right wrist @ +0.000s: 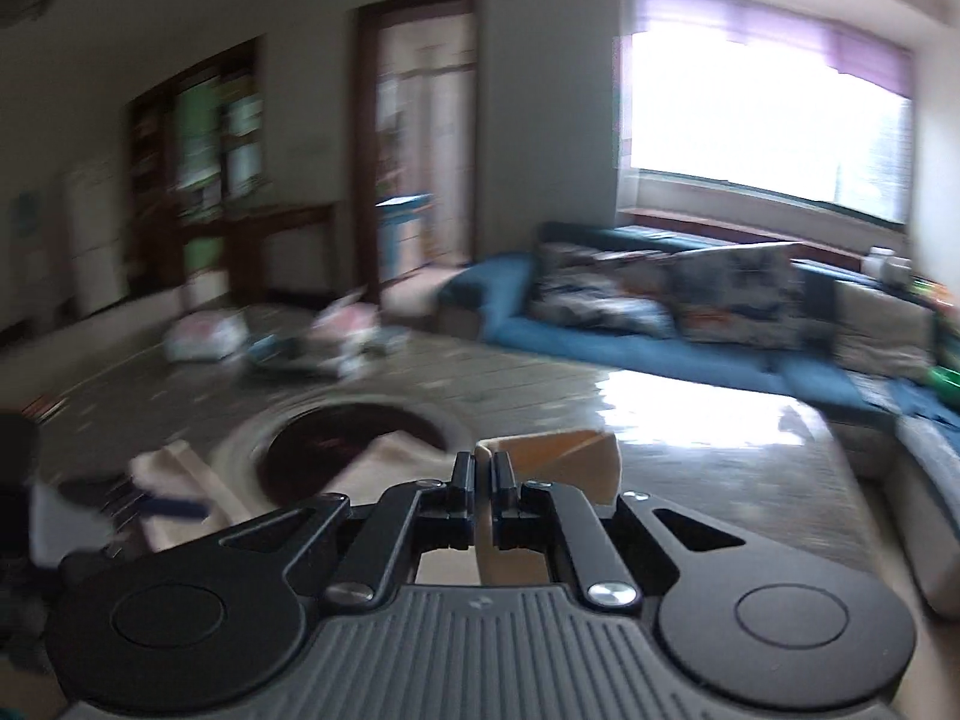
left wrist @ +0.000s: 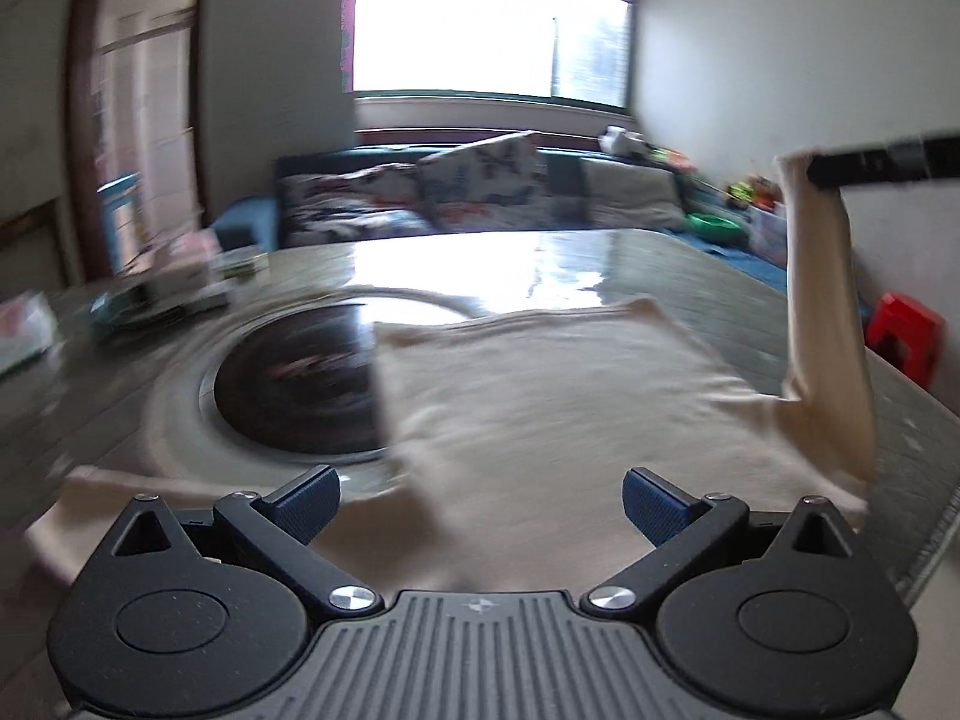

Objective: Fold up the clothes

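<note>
Jaws on the left gripper [left wrist: 474,507] are standing wide apart at the bottom of the left wrist view, with nothing between the blue pads [left wrist: 306,501]. Jaws on the right gripper [right wrist: 483,480] are pressing together on a fold of the cream garment [left wrist: 558,414], whose cloth is poking out past the fingertips in the lower middle of the right wrist view. In the left wrist view, that garment is lying spread across the lower right of the table [left wrist: 630,264], and one sleeve [left wrist: 825,324] is rising up the right edge of the frame to the right gripper at upper right. A dark round inset [left wrist: 294,384] is sitting in the tabletop at centre left, partly under the cloth. A blue sofa [right wrist: 606,330] with patterned cushions is showing behind the table. Both views are blurring.
</note>
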### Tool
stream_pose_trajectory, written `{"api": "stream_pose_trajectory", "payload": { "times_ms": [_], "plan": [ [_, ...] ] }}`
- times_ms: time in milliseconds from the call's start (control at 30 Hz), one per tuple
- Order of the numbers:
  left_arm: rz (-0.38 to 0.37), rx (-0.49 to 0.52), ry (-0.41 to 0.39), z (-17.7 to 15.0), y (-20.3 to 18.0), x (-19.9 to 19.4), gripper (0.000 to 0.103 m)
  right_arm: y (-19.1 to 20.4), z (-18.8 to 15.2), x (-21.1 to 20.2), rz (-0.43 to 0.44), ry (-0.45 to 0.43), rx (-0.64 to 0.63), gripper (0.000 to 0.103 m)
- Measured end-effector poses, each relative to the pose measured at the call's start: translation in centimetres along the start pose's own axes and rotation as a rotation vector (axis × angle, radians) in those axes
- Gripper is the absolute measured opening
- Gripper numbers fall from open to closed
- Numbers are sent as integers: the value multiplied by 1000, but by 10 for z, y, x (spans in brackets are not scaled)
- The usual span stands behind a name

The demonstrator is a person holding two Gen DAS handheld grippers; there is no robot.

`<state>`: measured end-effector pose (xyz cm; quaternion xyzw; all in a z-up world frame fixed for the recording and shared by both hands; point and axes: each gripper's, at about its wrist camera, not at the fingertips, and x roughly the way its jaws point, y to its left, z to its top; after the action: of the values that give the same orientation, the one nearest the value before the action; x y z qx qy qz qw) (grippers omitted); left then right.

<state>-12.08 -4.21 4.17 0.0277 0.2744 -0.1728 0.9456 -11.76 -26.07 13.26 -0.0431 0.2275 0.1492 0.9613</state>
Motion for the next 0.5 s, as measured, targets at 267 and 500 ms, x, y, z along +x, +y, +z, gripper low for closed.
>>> {"api": "stream_pose_trajectory", "payload": {
  "times_ms": [267,500],
  "plan": [
    [43,-56,5,-20,27,-19,96,81,-30,60,234,162,-103,5],
    [19,-27,-7,-21,18,-22,89,91,-45,46,256,182,-160,18]
  ]
}}
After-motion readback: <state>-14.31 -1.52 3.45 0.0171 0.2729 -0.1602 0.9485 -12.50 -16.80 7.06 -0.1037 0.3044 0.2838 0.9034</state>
